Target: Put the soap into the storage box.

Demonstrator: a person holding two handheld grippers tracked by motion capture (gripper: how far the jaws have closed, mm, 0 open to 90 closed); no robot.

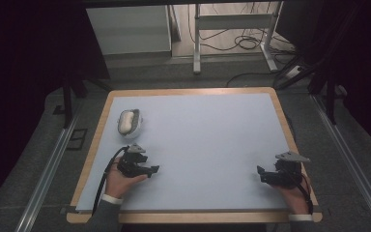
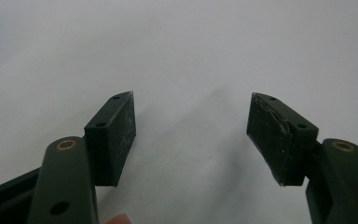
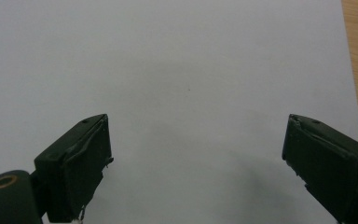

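White oblong piece in a pale bowl [image 1: 130, 123]; both grippers agape, empty: left gripper [image 1: 150, 170], right gripper [image 1: 262, 174].

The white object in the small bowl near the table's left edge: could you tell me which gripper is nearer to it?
Left. The left gripper sits just below the bowl; the right gripper is across the table.

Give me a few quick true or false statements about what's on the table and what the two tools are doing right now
1. The left tool stands open with nothing between its jaws. True.
2. The right tool grips the white dish. False: it is open and empty.
3. The white dish sits at the table's right edge. False: it lies near the left edge, beyond the left tool.
4. A pale blue mat covers the table. True.
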